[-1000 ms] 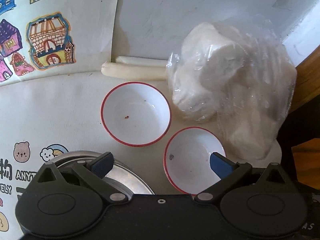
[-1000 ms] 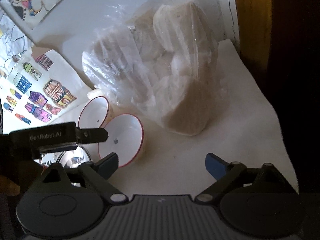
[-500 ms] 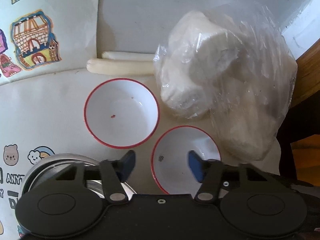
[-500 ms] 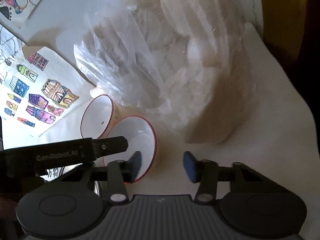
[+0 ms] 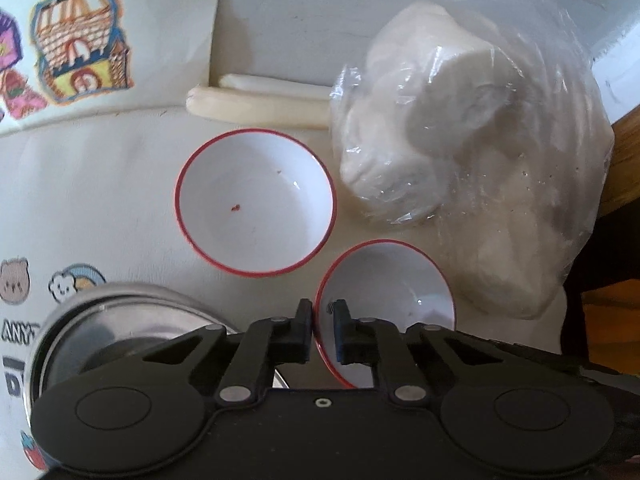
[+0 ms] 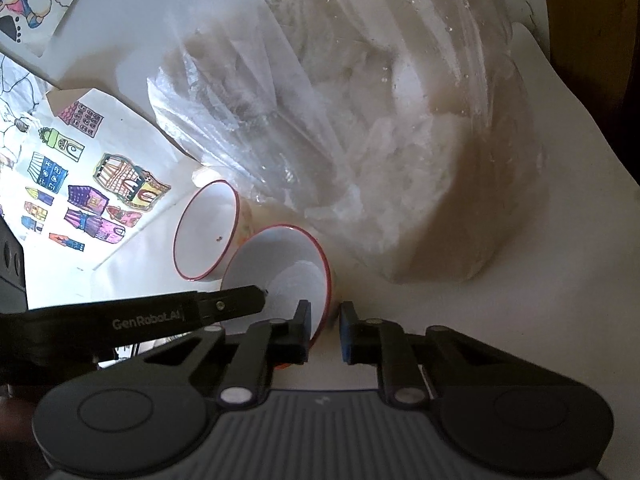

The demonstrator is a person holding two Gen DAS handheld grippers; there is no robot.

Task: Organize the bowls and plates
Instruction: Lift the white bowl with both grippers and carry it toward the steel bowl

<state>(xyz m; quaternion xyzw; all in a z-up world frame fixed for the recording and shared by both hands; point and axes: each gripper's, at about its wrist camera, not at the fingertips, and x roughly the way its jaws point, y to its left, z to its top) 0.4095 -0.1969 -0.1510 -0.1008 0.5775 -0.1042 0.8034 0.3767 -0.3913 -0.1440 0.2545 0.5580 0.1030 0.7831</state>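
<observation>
Bag of white lumps, clear plastic, fills 1–3 o'clock, crowding both bowls. Steel pan sits at 8 o'clock. Far bowl, red-rimmed, rests centre. Near bowl at 5 o'clock: I have my left gripper pinched on its near-left rim, my right gripper straddling the opposite rim, jaws nearly closed, contact uncertain. Two-sided hold presumably steadies the lift for nesting. Legible: "GenRobot.AI" on left finger; "ANY" on tablecloth.
</observation>
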